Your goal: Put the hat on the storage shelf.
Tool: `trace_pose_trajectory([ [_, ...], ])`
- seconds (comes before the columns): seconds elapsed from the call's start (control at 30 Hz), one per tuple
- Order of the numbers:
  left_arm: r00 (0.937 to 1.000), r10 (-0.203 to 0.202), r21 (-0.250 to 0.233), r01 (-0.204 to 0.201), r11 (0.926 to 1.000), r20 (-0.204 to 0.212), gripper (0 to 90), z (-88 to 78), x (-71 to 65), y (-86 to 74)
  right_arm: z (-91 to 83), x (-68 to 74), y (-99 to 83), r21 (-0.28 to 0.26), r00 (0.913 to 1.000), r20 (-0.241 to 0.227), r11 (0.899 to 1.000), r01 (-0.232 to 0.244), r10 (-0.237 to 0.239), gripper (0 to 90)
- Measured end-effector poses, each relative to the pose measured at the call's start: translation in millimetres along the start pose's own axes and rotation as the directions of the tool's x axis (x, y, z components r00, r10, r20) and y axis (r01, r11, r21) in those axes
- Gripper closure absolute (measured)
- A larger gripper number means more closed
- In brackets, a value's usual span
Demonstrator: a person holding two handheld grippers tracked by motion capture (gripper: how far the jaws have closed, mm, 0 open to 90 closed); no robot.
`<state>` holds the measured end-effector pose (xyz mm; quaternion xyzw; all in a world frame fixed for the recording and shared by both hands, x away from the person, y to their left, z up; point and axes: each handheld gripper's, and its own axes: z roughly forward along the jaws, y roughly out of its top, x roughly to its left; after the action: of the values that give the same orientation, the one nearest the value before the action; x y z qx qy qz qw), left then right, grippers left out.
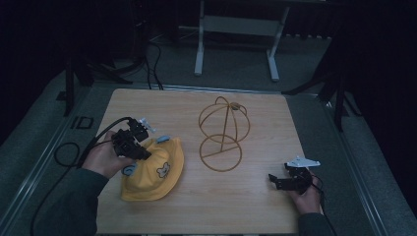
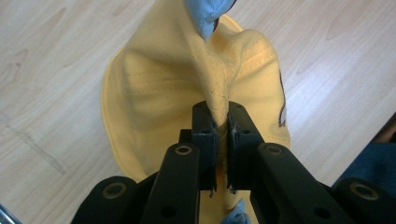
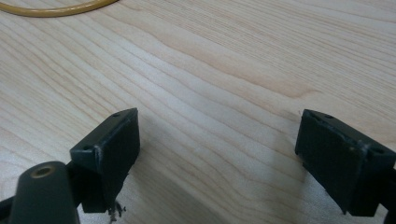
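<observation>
- The fingers [image 2: 205, 135] of the left gripper [image 2: 219, 140] are clamping a raised fold of the yellow hat [image 2: 154, 93], with the fabric pinched between the two pads.
- A light blue ear [image 2: 205, 14] on the hat is showing just beyond the pinched fold in the left gripper view.
- The left gripper [image 1: 132, 142] is sitting over the hat's [image 1: 157, 172] upper left edge in the high view, with the left hand [image 1: 104, 158] wrapping around it from the left.
- The hat is lying on the worktop [image 1: 246, 206] at its front left, with a small animal patch [image 1: 163, 171] facing up.
- The fingers [image 3: 112, 149] of the right gripper [image 3: 229, 154] are standing wide apart and holding nothing, just above bare wood.
- The right gripper [image 1: 290, 179] is sitting near the front right corner of the worktop, with the right hand [image 1: 307, 196] gripping it from behind.
- A wire hat stand [image 1: 223, 132] is standing upright near the worktop's middle, between the two grippers and apart from the hat.
- The stand's round base ring [image 3: 56, 8] is showing at the top edge of the right gripper view.
</observation>
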<state>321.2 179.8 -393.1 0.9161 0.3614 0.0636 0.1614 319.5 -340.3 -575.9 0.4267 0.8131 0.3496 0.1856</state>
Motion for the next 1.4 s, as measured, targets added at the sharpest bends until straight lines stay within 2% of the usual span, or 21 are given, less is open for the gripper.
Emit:
trace_pose_trajectory([
  [0.17,0.9998,-0.006,0.003,0.006,1.0000,-0.018,83.7,-0.5,6.5,5.9,0.1,0.0,-0.1,-0.002,1.0000,0.001,1.000,0.001,-0.001,13.8],
  [0.3,0.9994,-0.027,-0.019,0.027,0.9995,-0.023,83.6,-5.5,14.1,11.2,0.1,0.0,-0.1,-0.002,1.0000,0.000,1.000,0.001,-0.001,13.8],
  [0.5,0.9987,-0.040,-0.051,0.039,0.9980,-0.031,83.6,-13.7,17.8,19.3,0.1,0.1,-0.1,-0.001,1.0000,0.000,1.000,-0.001,0.001,13.8],
  [0.67,0.9981,-0.035,-0.054,0.033,0.9980,-0.050,83.6,-19.4,20.4,27.6,0.1,0.1,0.0,-0.001,1.0000,0.000,1.000,-0.001,0.001,13.8],
  [0.93,0.9983,-0.024,-0.051,0.021,0.9985,-0.053,83.5,-26.1,26.4,38.1,0.0,0.0,0.0,0.000,1.0000,0.000,1.000,-0.001,0.001,13.8],
  [1.07,0.9987,-0.032,-0.067,0.029,0.9973,-0.041,83.4,-28.2,30.4,42.0,0.2,0.1,-0.1,-0.002,1.0000,0.000,1.000,-0.001,0.001,13.8],
  [1.3,0.9983,-0.036,-0.091,0.032,0.9953,-0.045,83.4,-32.7,36.2,49.0,0.1,0.1,0.0,-0.001,1.0000,0.000,1.000,-0.001,0.001,13.8],
  [1.4,0.9988,-0.042,-0.109,0.038,0.9933,-0.027,83.3,-35.0,39.7,50.9,0.2,0.1,-0.1,-0.003,1.0000,0.000,1.000,-0.002,0.002,13.8],
])
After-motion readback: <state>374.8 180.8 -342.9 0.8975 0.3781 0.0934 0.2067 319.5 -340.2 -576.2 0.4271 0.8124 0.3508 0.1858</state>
